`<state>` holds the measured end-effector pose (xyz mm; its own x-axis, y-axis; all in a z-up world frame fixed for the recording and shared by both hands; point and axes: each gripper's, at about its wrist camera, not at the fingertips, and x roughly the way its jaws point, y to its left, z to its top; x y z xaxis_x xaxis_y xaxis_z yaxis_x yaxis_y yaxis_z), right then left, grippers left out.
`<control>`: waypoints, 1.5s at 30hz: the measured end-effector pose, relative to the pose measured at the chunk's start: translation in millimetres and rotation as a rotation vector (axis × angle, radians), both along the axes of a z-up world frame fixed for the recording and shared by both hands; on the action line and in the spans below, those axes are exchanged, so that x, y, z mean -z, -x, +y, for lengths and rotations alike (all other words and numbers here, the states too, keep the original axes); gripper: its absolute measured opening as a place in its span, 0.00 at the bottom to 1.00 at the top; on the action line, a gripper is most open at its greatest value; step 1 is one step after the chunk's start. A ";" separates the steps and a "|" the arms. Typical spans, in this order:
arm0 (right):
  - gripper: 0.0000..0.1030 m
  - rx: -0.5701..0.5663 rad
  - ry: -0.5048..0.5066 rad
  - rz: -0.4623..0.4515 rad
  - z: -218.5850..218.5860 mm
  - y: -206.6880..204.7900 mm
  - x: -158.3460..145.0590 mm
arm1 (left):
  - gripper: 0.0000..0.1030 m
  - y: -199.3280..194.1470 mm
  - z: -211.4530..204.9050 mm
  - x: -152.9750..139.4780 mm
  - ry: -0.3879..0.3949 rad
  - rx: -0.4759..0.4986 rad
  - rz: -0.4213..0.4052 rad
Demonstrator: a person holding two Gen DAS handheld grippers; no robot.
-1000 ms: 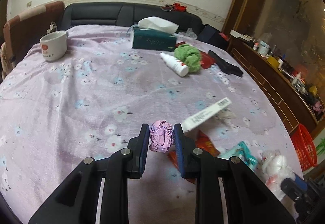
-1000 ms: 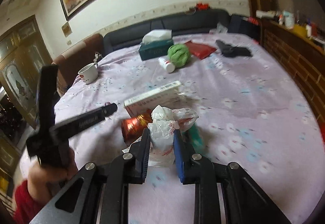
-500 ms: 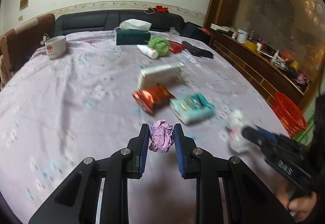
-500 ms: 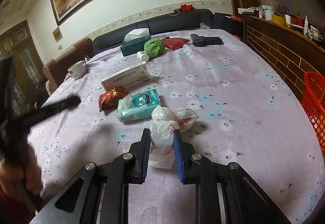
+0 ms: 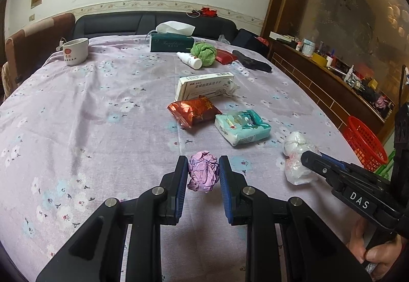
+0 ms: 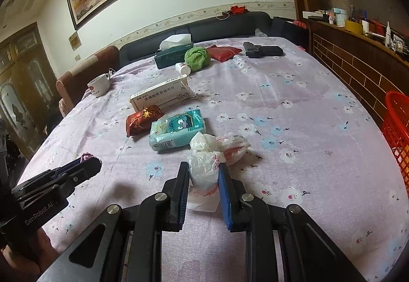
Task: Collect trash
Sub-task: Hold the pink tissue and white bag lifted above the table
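Observation:
My left gripper (image 5: 203,173) is shut on a crumpled pink paper ball (image 5: 203,170), held just above the flowered tablecloth (image 5: 84,113). My right gripper (image 6: 203,178) is shut on a crumpled white plastic bag (image 6: 204,167), whose loose end trails onto the cloth. In the left wrist view the right gripper (image 5: 310,158) comes in from the right with the plastic bag (image 5: 296,154) at its tip. The left gripper (image 6: 89,165) shows at the lower left of the right wrist view, with a bit of the pink ball (image 6: 85,156) peeking out. A red mesh basket (image 5: 364,144) stands off the table's right edge.
On the cloth lie a red snack packet (image 5: 194,110), a teal tissue pack (image 5: 241,126), a white medicine box (image 5: 204,85), a white bottle (image 5: 189,59), a green cloth ball (image 5: 204,50), a tissue box (image 5: 171,41), a cup (image 5: 75,50) and a black object (image 5: 251,62). A brick-fronted shelf (image 5: 319,82) runs along the right.
Both grippers pulled back toward the near edge of the table with their loads still held. The snack packet, tissue pack and box now lie farther ahead, and the red basket has come into view.

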<state>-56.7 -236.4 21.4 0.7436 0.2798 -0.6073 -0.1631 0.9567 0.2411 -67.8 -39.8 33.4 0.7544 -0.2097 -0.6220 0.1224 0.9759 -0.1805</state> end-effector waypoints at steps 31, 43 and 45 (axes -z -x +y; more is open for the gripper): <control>0.23 0.005 -0.003 0.002 -1.4 -0.5 0.2 | 0.23 -2.5 -1.0 2.5 -0.018 -0.019 0.020; 0.23 0.005 -0.005 0.001 -1.7 -0.3 -0.3 | 0.23 -2.7 -1.4 2.4 -0.019 -0.019 0.020; 0.23 0.005 -0.004 0.002 -1.7 -0.3 -0.1 | 0.23 -2.7 -1.1 2.9 -0.018 -0.019 0.020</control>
<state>-56.4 -238.1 21.5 0.7436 0.2785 -0.6078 -0.1579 0.9566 0.2451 -65.1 -40.9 30.6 0.7458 -0.1841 -0.6403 0.1006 0.9812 -0.1649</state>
